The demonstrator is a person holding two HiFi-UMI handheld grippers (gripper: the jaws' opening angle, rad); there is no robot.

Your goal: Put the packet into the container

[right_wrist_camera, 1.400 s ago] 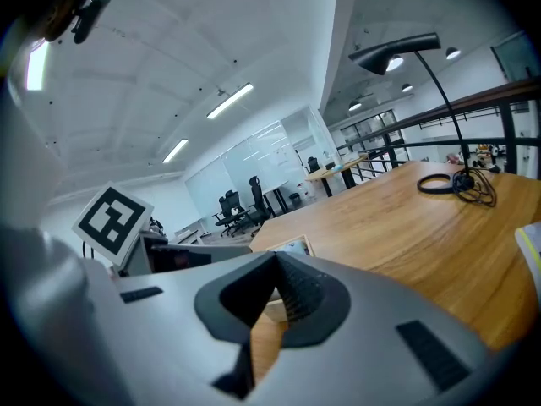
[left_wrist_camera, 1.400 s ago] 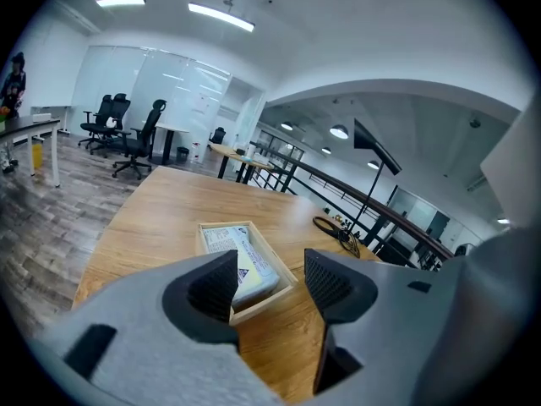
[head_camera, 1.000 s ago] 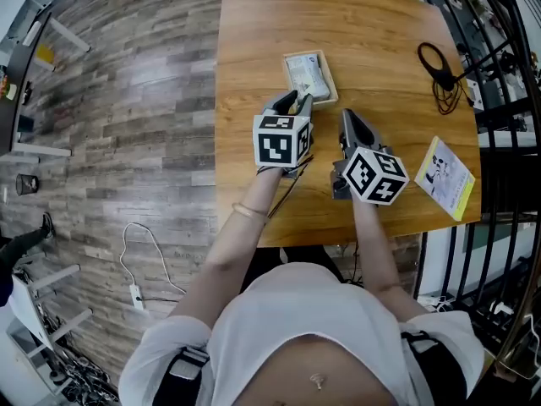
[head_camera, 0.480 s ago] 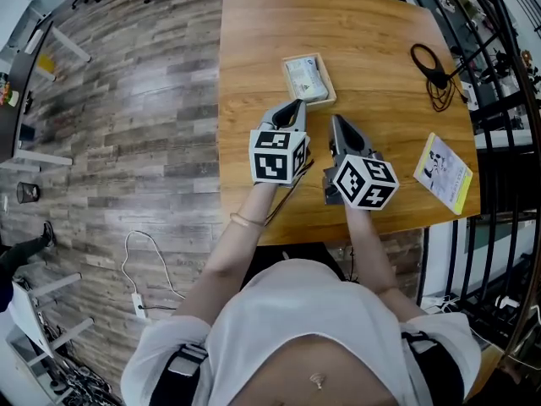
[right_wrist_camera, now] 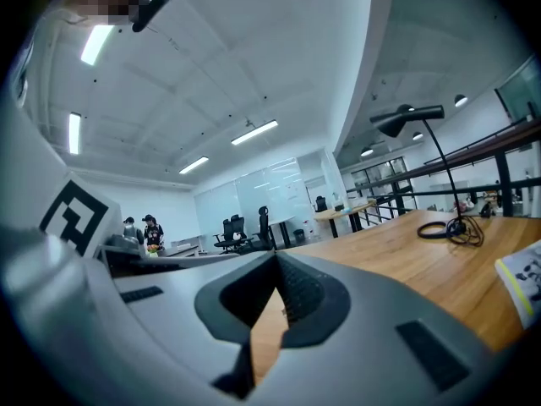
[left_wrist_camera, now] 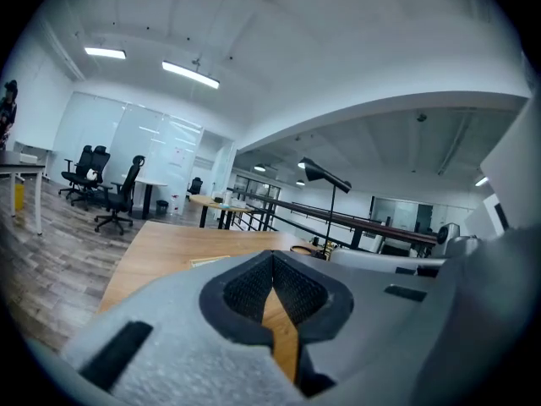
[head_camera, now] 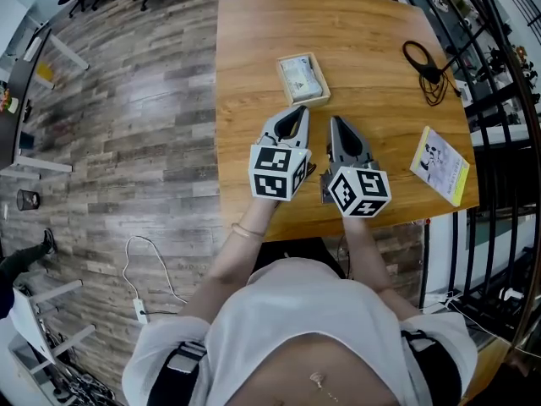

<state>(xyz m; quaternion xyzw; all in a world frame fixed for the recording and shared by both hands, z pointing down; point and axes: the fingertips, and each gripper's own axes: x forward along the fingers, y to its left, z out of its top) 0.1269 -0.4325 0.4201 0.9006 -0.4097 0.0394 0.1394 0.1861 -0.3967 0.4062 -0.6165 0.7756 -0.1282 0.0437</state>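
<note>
- The left gripper [head_camera: 297, 111] hangs low over the wooden table [head_camera: 372, 32], its jaws pressed together with nothing between them.
- The container [head_camera: 311, 101] sits just beyond that gripper's tips, not touching them; the packet [head_camera: 301, 76] lies inside it.
- The right gripper [head_camera: 336, 122] is beside the left one, its jaws also together and empty.
- A black cable [head_camera: 425, 68] lies toward the table's far right.
- A booklet [head_camera: 439, 165] lies at the right edge.

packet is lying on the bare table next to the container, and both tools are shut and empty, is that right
Not quite. The packet lies inside the container, not next to it, as the head view shows. The rest holds: the left tool and the right tool are both shut and empty.
</note>
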